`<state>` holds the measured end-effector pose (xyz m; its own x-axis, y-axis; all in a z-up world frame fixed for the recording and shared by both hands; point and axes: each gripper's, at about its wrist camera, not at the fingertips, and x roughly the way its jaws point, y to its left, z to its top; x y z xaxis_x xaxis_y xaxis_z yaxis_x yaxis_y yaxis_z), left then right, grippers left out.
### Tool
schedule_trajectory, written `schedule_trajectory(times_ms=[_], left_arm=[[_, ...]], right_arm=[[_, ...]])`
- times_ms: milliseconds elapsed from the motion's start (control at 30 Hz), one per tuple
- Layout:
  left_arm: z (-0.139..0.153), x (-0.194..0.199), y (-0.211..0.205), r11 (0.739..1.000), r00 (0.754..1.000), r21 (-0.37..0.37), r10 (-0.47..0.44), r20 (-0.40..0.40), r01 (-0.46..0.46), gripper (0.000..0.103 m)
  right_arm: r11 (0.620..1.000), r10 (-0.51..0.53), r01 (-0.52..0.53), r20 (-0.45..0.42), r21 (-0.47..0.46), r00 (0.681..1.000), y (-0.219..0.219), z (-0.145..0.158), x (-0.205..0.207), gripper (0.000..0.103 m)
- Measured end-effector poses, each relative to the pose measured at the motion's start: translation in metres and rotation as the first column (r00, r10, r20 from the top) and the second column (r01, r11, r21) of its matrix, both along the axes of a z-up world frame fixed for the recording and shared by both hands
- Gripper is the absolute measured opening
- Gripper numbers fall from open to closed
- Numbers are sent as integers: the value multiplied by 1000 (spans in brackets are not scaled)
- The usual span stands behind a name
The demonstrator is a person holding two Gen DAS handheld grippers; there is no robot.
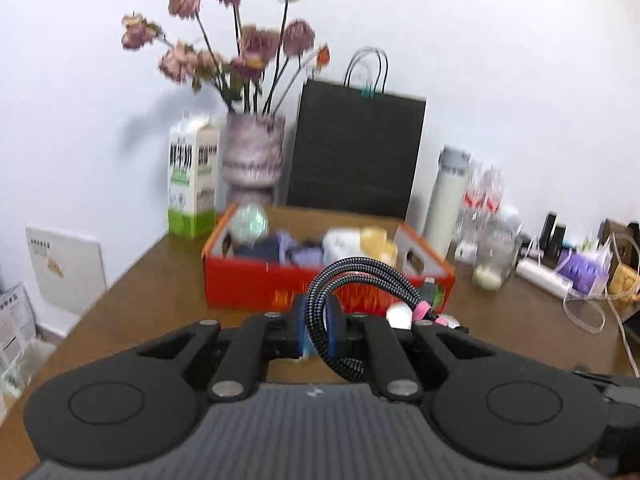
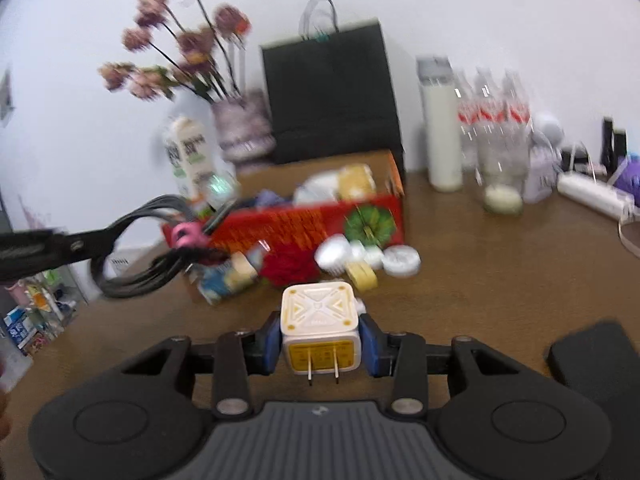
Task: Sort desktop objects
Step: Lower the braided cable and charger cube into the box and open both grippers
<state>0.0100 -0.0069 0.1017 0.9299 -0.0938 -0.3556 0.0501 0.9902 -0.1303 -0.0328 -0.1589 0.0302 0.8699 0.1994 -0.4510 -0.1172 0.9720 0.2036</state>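
My left gripper (image 1: 319, 326) is shut on a coiled black-and-white braided cable (image 1: 352, 280) bound with a pink tie, held above the table in front of the red box (image 1: 256, 284). The cable and left gripper also show at the left of the right wrist view (image 2: 136, 248). My right gripper (image 2: 320, 340) is shut on a white cube charger (image 2: 318, 320) with a yellow plug face, prongs towards the camera. The red box (image 2: 304, 224) holds several small items. Round white and yellow items (image 2: 368, 260) lie on the table by the box.
A wooden table (image 1: 140, 296) stands against a white wall. Behind the box are a milk carton (image 1: 193, 180), a vase of dried flowers (image 1: 252, 160), a black paper bag (image 1: 354, 152), a white flask (image 1: 448, 196), water bottles (image 2: 494, 120) and a glass jar (image 1: 494, 256). Clutter fills the right edge.
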Motion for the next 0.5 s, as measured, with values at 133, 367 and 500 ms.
schedule_trajectory(times_ms=[133,367,500], left_arm=[[30,40,8,1000,999,-14,-20,30,21,10],[44,167,4,998,999,59,1,-50,1,10],[20,248,-2,995,983,96,49,-176,-33,10]], right_arm=[[1000,23,-24,77,15,997,-5,36,10,38],[999,-44,44,48,-8,998,-22,79,126,38],[997,-40,32,-110,-66,993,-12,68,218,38]])
